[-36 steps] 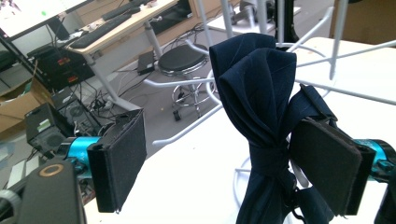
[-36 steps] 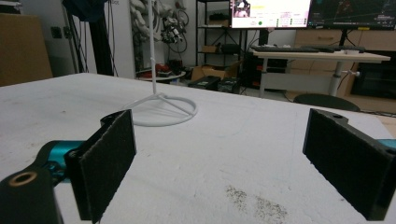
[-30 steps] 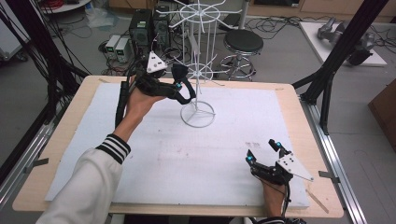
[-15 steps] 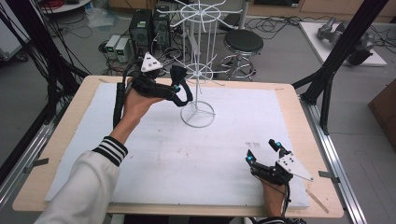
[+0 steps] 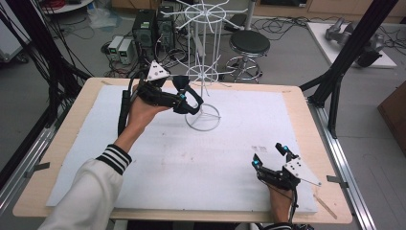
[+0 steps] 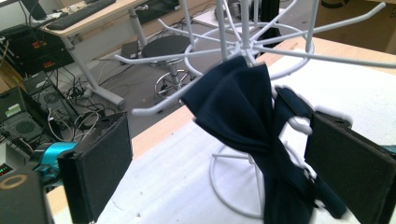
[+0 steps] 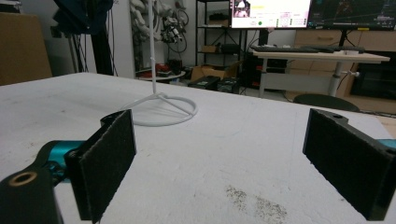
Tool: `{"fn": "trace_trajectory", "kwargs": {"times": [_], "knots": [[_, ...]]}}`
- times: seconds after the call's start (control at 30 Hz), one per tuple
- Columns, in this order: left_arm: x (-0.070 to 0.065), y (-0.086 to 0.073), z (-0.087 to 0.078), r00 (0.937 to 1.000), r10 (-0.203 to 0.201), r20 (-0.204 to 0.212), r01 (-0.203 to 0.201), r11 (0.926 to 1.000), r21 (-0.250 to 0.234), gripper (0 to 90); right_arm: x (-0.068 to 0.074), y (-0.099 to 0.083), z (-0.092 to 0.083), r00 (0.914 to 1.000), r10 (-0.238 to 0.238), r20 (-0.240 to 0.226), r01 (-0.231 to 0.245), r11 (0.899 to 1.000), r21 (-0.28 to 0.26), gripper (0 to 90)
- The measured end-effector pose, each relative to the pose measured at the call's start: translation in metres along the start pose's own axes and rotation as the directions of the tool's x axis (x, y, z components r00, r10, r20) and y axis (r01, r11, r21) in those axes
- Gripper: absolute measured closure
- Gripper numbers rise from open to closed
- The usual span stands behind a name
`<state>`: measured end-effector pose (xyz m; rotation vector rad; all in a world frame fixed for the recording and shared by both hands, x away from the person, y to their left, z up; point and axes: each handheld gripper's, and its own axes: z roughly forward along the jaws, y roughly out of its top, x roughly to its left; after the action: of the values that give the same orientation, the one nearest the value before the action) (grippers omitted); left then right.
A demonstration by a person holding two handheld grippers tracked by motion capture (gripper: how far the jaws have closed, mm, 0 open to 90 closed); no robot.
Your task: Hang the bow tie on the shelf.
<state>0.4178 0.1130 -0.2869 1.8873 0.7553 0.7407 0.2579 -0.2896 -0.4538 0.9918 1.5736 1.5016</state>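
White foam board [image 5: 158,167] on wooden table [image 5: 72,112]

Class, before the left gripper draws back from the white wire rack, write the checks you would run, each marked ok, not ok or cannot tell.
1. Dark navy fabric bow tie hangs on a lower arm of the white wire rack: ok.
2. Left gripper jaws have just been opening, pads off the cloth: ok.
3. Strap free of the right pad: cannot tell.
4. Rack base flat on the white foam mat: ok.
5. Right gripper open, resting apart: ok.
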Motion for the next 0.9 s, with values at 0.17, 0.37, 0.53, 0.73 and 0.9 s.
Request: {"fn": "trace_trajectory", "kwargs": {"times": [0.17,0.37,0.53,0.73,0.9], "knots": [[-0.005,-0.006,0.001,0.9999,0.0,0.013,0.0,1.0,0.002,8.2,0.001,0.0,0.0,1.0,0.004,-0.001,-0.004,1.0,0.006,8.6],[-0.007,-0.017,0.0,0.9993,-0.006,0.036,0.007,0.9999,-0.013,8.2,0.0,0.0,0.0,1.0,0.001,-0.001,-0.001,1.0,0.001,8.6],[-0.006,-0.035,-0.009,0.9969,-0.023,0.076,0.029,0.9961,-0.083,8.1,0.0,0.0,-0.001,1.0,0.003,-0.003,-0.003,1.0,-0.006,8.6],[-0.002,-0.073,-0.023,0.9898,-0.069,0.125,0.087,0.9853,-0.147,8.1,0.0,-0.001,-0.002,1.0,0.005,-0.004,-0.005,1.0,-0.019,8.6],[0.0,-0.115,-0.055,0.9891,-0.08,0.124,0.103,0.9749,-0.197,8.2,0.0,-0.001,-0.002,0.9999,0.01,-0.006,-0.01,1.0,-0.014,8.6]]}}
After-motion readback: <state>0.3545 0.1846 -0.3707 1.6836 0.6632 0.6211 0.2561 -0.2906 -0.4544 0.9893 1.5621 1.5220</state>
